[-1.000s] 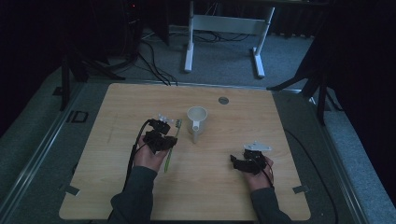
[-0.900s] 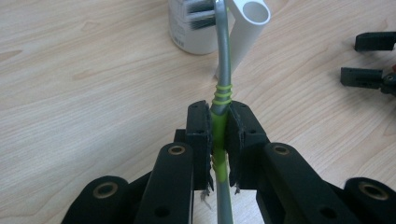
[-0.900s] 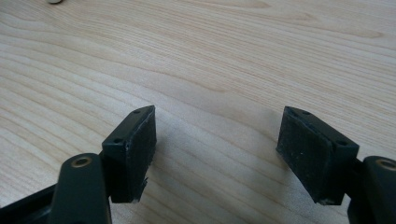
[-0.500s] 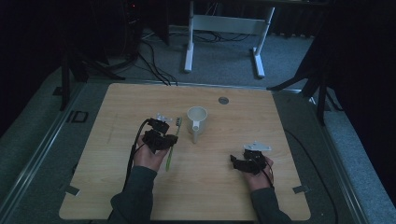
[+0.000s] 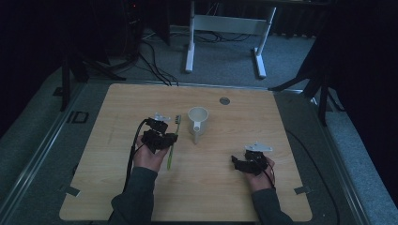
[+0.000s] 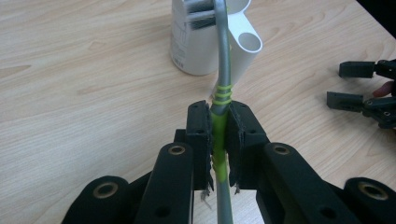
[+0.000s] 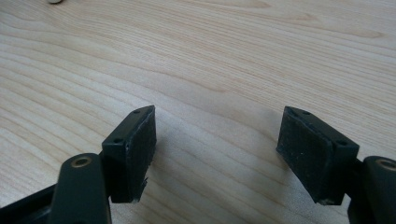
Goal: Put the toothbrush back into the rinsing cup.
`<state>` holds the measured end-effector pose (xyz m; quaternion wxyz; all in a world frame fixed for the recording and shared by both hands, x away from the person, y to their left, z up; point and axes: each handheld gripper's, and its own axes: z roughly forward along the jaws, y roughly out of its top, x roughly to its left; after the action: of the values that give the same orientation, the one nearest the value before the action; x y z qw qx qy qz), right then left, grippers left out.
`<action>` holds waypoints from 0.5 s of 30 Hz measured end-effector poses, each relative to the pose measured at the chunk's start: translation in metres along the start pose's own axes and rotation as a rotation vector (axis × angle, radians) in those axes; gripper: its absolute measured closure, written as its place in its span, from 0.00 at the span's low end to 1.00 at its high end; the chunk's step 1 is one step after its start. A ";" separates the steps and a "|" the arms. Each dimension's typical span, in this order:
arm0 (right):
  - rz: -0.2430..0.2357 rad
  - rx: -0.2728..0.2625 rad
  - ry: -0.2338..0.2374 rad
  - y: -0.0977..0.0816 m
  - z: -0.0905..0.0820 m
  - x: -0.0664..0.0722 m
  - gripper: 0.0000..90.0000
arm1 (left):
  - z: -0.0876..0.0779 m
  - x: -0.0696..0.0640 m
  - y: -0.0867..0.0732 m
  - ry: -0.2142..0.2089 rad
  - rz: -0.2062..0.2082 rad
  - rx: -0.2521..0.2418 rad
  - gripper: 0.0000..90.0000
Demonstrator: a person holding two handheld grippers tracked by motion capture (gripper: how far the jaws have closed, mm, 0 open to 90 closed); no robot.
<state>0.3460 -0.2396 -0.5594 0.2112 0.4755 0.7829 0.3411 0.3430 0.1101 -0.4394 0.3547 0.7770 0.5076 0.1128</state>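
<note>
The left tongs [image 6: 218,135] squeeze a green toothbrush [image 6: 223,74] just beside the white cup [image 5: 197,121]. The right tongs [image 7: 224,154] wait wide apart, holding nothing. Next, I think, the brush must tip up and drop into the cup.

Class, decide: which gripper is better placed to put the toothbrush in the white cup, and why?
Left. The left gripper already clamps the toothbrush beside the white cup; the right gripper is open, farther away.

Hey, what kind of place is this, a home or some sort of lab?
Most likely a lab or recording studio, not a home: a bare wooden table on grey carpet, dark curtains around it, cables on the floor, and a white equipment stand behind.
</note>
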 end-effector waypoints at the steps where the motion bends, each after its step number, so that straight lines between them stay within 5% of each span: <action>1: 0.000 0.000 0.000 0.000 0.000 0.000 0.31 | 0.000 0.000 0.000 -0.003 0.001 -0.003 0.89; 15: 0.000 0.000 0.000 0.000 0.000 0.000 0.31 | -0.006 -0.002 0.001 -0.024 0.027 -0.079 0.89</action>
<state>0.3460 -0.2396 -0.5594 0.2111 0.4755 0.7829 0.3412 0.3395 0.1106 -0.4340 0.3897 0.7703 0.4881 0.1284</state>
